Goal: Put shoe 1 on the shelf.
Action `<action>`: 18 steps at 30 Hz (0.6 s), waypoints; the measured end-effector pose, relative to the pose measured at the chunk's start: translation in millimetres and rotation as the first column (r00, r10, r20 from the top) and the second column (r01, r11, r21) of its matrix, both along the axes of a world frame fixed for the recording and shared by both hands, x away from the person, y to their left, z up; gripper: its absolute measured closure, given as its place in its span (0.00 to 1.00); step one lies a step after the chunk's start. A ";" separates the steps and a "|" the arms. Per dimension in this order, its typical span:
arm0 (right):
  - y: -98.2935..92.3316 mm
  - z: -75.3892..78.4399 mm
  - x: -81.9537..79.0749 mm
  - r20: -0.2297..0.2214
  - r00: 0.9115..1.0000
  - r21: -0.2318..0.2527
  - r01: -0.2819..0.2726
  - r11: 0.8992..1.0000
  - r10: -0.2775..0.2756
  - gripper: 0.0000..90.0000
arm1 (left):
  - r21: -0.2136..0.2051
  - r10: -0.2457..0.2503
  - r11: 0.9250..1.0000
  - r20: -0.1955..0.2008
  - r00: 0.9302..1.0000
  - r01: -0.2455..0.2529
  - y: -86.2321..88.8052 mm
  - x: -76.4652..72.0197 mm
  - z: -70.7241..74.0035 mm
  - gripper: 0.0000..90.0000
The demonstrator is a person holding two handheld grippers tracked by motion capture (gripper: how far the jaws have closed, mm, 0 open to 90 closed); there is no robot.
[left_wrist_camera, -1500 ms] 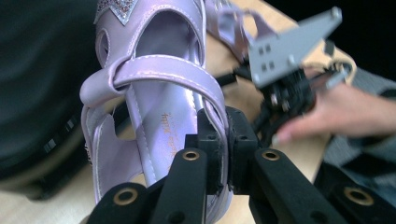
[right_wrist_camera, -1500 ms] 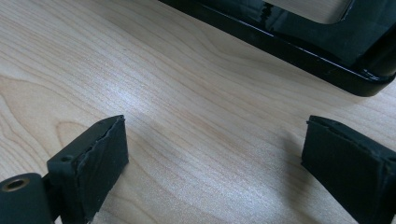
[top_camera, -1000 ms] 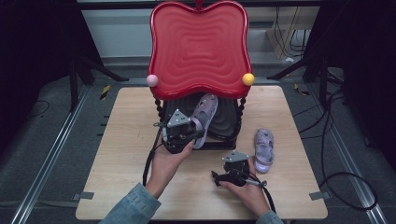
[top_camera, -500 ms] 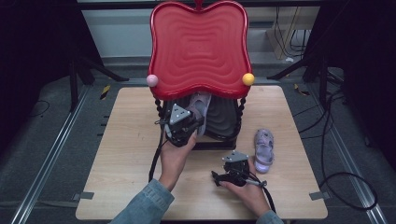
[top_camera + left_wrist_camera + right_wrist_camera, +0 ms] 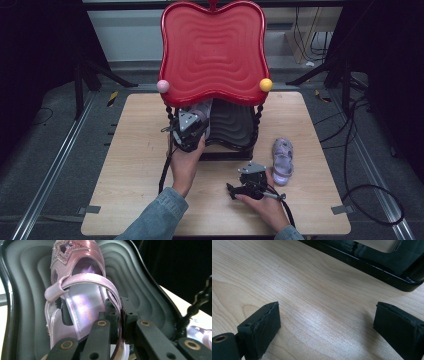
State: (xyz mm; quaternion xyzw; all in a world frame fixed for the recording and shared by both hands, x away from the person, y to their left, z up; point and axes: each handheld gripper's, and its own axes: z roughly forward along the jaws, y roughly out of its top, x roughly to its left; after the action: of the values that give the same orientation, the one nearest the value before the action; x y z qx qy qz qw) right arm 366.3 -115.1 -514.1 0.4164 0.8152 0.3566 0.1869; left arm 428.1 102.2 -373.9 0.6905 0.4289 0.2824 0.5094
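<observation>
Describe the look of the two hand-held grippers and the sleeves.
Both are black: the left hand-held gripper and right hand-held gripper each carry a grey three-cornered plate and trail a black cable. The jaws have brass-coloured pivots and black pads. Sleeves are blue denim.

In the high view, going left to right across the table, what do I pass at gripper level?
Left gripper, shut on the purple sandal over the dark lower shelf of the red rack → right gripper, open on the wooden table → second purple sandal lying flat.
</observation>
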 end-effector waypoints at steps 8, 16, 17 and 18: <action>-0.1 0.0 0.0 0.000 1.000 0.000 -0.001 1.000 0.001 0.08 | -0.008 0.050 0.999 0.011 0.999 -0.050 -2.9 6.5 -5.6 0.95; -0.2 0.0 0.0 -0.001 1.000 0.001 -0.003 1.000 0.003 0.08 | -0.015 0.063 0.998 0.004 0.998 -0.063 -5.8 13.6 -8.8 0.95; -0.2 0.0 0.0 -0.001 1.000 0.001 -0.003 1.000 0.003 0.08 | -0.019 0.061 0.998 0.001 0.998 -0.061 -6.6 14.1 -9.0 0.95; -0.2 0.0 0.0 -0.001 1.000 0.001 -0.003 1.000 0.003 0.08 | -0.019 0.061 0.998 0.001 0.998 -0.061 -6.6 14.1 -9.0 0.95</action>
State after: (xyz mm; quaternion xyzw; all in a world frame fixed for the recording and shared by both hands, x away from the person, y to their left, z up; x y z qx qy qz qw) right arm 366.3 -115.3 -514.1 0.4155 0.8158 0.3569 0.1857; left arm 442.2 95.7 -382.9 0.6719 0.4520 0.2945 0.5075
